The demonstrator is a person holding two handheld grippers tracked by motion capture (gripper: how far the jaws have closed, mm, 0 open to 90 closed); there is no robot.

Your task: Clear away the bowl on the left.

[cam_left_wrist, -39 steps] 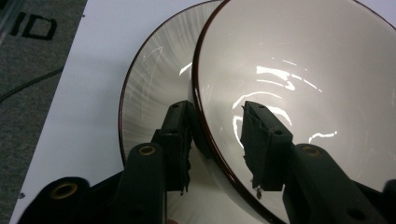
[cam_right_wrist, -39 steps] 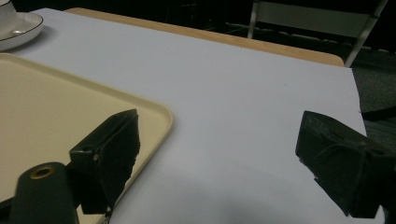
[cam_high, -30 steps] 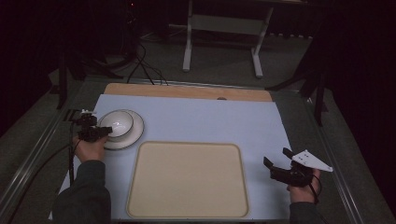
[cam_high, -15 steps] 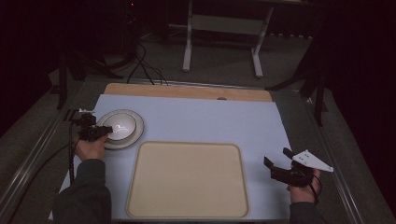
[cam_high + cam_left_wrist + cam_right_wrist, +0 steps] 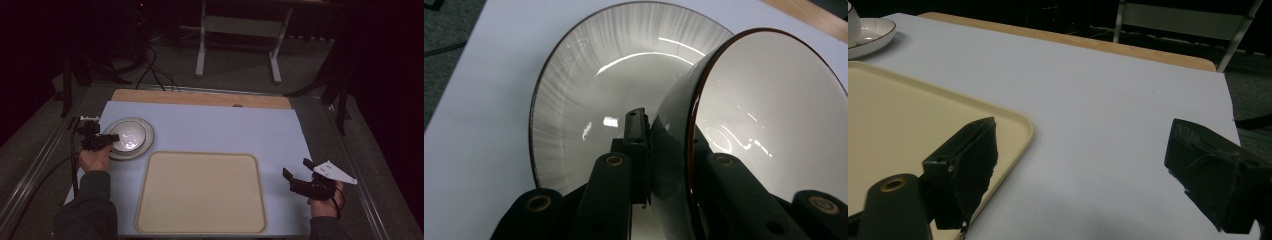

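White glazed ware sat at about ten o'clock on the worktop (image 5: 210,127): a bowl (image 5: 128,136) with a dark rim resting on a striped plate (image 5: 145,142). The left tool (image 5: 664,165) was clamped on the bowl's rim, one jaw outside the wall and the other inside, and the bowl looked tilted over the plate in the left gripper view, though whether it had lifted clear of the plate could not be told. The person's left hand (image 5: 94,159) held that tool from the seven o'clock side of the plate.

The right tool (image 5: 295,181) hovered at about four o'clock, jaws wide apart and holding nothing, just beside the right edge of the cream tray (image 5: 200,192). The tray lay bare in the middle at six o'clock.

By my judgement the work was at an early stage: the grip on the bowl was made, but the bowl had not left its corner. What remained was likely to carry it, and perhaps the plate after it, toward the tray. The right tool had no part in it yet.
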